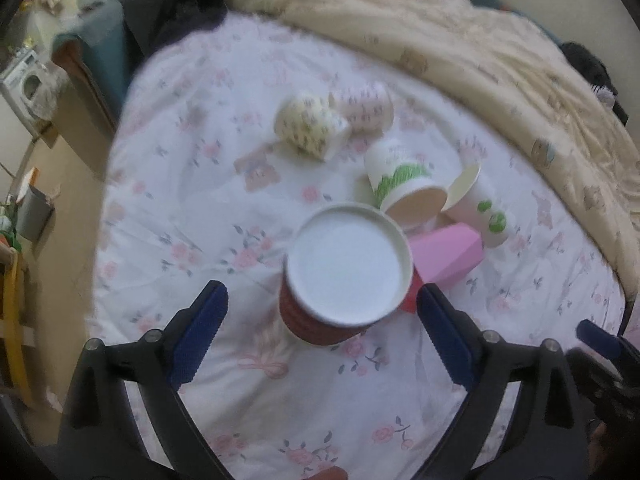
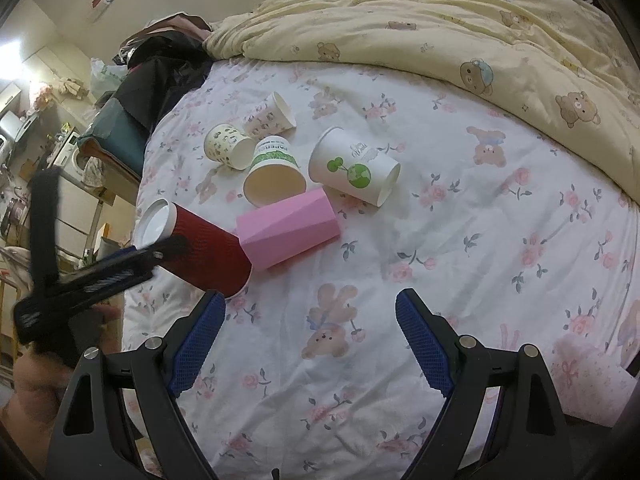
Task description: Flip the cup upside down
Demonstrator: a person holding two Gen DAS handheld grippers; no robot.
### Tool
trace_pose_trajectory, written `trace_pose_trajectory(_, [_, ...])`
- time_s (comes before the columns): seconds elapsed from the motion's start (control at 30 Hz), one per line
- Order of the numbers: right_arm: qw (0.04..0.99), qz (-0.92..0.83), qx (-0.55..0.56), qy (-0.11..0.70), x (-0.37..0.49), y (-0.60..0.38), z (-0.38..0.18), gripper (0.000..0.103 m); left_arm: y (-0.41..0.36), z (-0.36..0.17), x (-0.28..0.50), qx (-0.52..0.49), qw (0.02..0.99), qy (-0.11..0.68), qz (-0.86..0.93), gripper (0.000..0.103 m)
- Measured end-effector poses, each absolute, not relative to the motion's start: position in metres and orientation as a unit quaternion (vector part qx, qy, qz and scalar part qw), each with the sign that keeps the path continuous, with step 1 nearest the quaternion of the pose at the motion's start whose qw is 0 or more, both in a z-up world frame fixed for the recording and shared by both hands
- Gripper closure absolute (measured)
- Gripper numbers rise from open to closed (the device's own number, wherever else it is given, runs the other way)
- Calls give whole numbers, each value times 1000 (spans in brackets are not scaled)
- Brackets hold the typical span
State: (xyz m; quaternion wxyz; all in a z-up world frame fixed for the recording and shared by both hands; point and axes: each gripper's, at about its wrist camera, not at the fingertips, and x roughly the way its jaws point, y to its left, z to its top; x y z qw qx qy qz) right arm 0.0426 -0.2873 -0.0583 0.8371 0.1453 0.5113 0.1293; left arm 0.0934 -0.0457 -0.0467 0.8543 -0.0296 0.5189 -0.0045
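Observation:
A dark red ribbed paper cup (image 1: 320, 320) stands mouth-down on the floral bedsheet, its white base (image 1: 348, 260) facing the left wrist camera. In the right wrist view the red cup (image 2: 204, 248) leans, mouth on the sheet, white base up-left. My left gripper (image 1: 320, 332) is open, its blue pads either side of the cup with gaps. It shows as a black shape (image 2: 92, 276) beside the cup in the right wrist view. My right gripper (image 2: 310, 340) is open and empty over bare sheet, nearer than the cups.
A pink faceted cup (image 2: 288, 230) lies against the red cup. Several patterned paper cups (image 2: 354, 170) lie on their sides behind it. A cream bear-print duvet (image 2: 460, 20) is bunched at the back. The bed's left edge (image 2: 132, 240) drops to cluttered floor.

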Motion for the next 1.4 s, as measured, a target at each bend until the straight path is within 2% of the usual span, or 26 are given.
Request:
trace_pose_trajectory(0.4, [863,146,120,469,26,-277,-39,13,-15,23,12,-28,913,406,35,9])
trace_pose_trajectory(0.57, [875,164,93,447,7,-265,-30,12,-4,21,-20,-32,919,390,53,9])
trace_pose_trajectory(0.73, [890,172,78,415,-10,-252,-22,5,3,12,-43,-41,918,390,61,9])
trace_pose_trajectory(0.8, [893,174,74,408,-15,-246,-22,5,6,8,-49,-43,919,388,62,8])
trace_pose_trajectory(0.9, [899,172,69,398,-21,-239,-23,4,9,1,-54,-51,918,390,55,0])
trace_pose_trajectory(1.4, [901,167,41,399,-17,-222,-33,4,1,-5,-51,-52,916,394,51,0])
